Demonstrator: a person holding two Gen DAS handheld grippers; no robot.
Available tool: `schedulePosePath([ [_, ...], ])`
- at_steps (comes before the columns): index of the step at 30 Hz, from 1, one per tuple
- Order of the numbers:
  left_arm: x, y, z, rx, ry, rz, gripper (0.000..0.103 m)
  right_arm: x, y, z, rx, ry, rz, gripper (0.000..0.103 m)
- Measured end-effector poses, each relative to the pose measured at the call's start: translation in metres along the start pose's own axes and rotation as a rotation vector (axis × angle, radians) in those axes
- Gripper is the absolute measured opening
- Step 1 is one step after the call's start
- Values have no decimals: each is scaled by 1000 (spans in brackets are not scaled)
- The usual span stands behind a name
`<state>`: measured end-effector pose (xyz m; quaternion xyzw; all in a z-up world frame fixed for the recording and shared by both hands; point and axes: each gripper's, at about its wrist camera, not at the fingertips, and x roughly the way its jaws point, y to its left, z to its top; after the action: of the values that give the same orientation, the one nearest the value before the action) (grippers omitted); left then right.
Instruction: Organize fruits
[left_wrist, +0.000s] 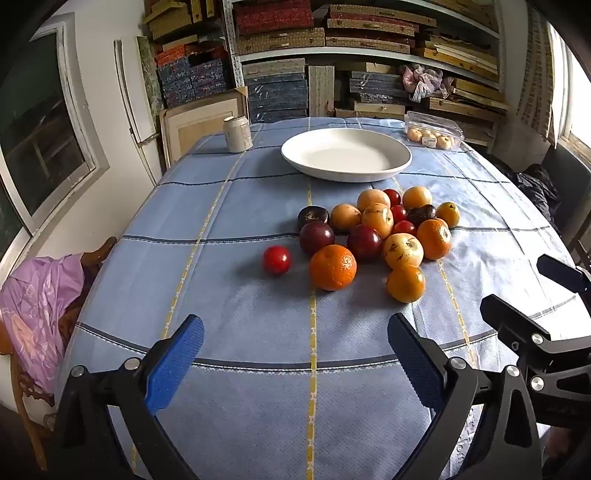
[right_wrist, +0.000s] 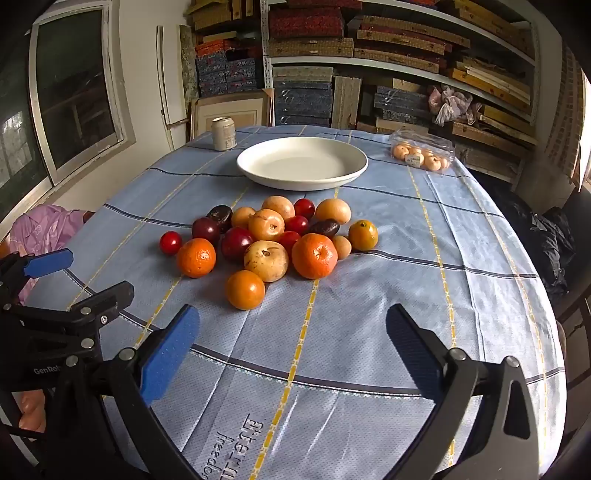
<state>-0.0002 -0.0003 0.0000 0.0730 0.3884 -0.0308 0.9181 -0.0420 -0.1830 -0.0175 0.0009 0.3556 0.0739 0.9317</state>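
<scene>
Straight ahead of both wide-open, empty grippers, left gripper (left_wrist: 295, 341) and right gripper (right_wrist: 291, 332), lies the loose fruit pile (right_wrist: 273, 240); its small orange tangerine (right_wrist: 245, 289) sits nearest the right one.

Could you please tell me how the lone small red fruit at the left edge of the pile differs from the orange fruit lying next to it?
The small red fruit is glossy, smooth and deep red; the orange fruit is matte, dimpled and orange. The red fruit is clearly smaller. It also sits apart from the pile, while the orange fruit lies against a dark plum. Both are roundish and rest on the blue tablecloth, not on the plate.
</scene>
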Motion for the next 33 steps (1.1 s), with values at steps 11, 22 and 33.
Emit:
schedulePosePath([
  [11,2,-3,-2,-3,9,-9,100,2,0,0,1,6,2,99],
  [22,12,-3,-5,-8,22,-12,100,3,-1,0,2,8,1,99],
  [33,12,-1,-5,-11,26,-12,100,3,-1,0,3,9,2,99],
])
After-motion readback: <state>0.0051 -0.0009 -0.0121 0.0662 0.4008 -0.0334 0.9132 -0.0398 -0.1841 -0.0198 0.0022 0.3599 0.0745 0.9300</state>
